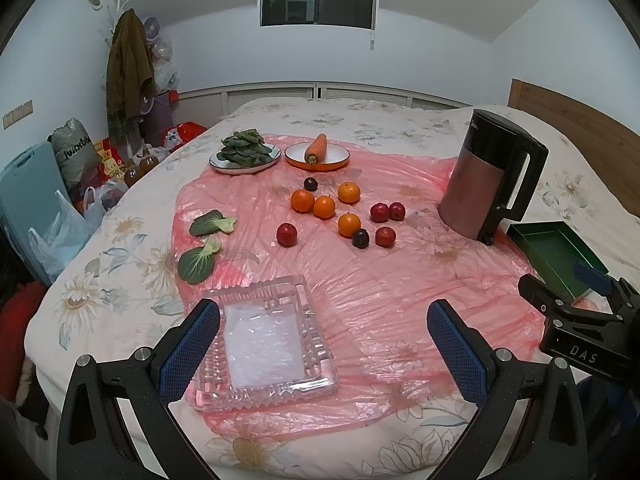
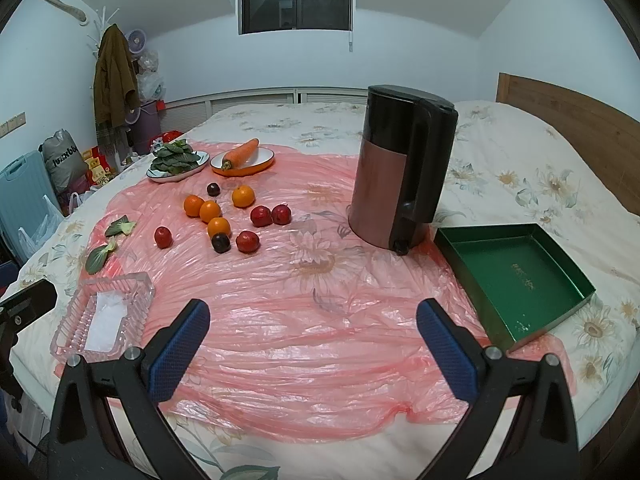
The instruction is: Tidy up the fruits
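Observation:
Several oranges, several red apples and two dark plums lie loose on a pink plastic sheet on the bed. A clear glass tray sits near left. A green box tray sits near right. My left gripper is open and empty, above the glass tray's right side. My right gripper is open and empty over the sheet.
A black and copper kettle stands right of the fruit. A plate of greens and an orange dish with a carrot sit behind. Two loose green leaves lie left. Bags crowd the floor at left.

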The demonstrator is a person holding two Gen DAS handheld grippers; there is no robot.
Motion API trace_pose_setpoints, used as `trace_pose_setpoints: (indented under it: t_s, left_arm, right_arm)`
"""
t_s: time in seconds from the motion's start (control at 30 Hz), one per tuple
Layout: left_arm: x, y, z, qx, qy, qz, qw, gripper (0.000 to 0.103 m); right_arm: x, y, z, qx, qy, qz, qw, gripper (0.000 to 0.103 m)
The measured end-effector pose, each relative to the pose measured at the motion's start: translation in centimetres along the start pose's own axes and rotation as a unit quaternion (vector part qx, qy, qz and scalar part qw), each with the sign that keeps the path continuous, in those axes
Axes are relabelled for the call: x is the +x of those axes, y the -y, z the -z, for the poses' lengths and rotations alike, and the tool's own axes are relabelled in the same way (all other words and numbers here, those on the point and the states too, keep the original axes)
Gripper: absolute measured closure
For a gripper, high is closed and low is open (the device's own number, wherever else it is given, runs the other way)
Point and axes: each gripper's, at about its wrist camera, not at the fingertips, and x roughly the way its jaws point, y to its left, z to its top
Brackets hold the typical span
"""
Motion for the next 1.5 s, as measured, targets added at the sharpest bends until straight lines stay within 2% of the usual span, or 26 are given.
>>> trace_pose_setpoints:
  t_s: [0.3,0.7,1.0,1.2,1.5]
  left_arm:
    - [0.4,-0.6,0.2,-0.018,0.003,0.005,0.9998,0.001]
    - [1.8,-0.4,0.1,0.009,-0.008,-0.009,0.9999,0.001]
    - [3.6,-1.4,-0.5,0.041,-0.024,-0.025,0.9985,0.001]
    - [6.3,-2.8,-2.3,0.038,-0.039,-0.015,0.9984,0.001]
    - [14.1,-4.3,-6.1,0.022,-0.071,0.002,0.9972,0.001]
  right_arm:
    - [0.0,0.1,-0.2,0.001,0.000,-0.002,1.000,0.000]
    - [1.3,-0.4,0.7,-0.004,0.001,-0.009,1.000,0.000]
    - [3.3,-1.8,-0.4,-0.036,-0.002,-0.047,0.998,0.000]
    - [6.7,-2.8,-2.1,-0.067,-0.009,-0.076,0.995,0.000]
    - [15.1,-3.2,-4.8,-0.103,-0.044,-0.142,0.983,0.000]
